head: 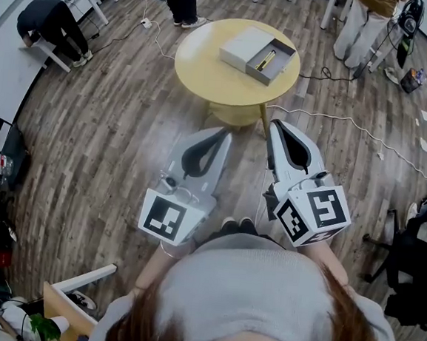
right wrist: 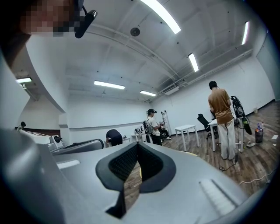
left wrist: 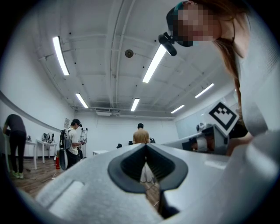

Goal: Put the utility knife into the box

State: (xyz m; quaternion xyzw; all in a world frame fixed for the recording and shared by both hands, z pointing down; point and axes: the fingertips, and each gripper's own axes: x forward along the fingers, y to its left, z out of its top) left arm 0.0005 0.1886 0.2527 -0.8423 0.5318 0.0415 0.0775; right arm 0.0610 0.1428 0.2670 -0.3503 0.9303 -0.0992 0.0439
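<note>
Presently left tool (head: 220, 132) and right tool (head: 277, 125) sit closed on nothing. We judge the utility knife (head: 266, 60) light, rigid: grip mid-body.

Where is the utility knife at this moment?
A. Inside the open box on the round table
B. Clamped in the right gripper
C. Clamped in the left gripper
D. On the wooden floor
A: the head view shows the utility knife lying in the open box on the round table, while the left gripper and right gripper are shut on nothing.
</note>
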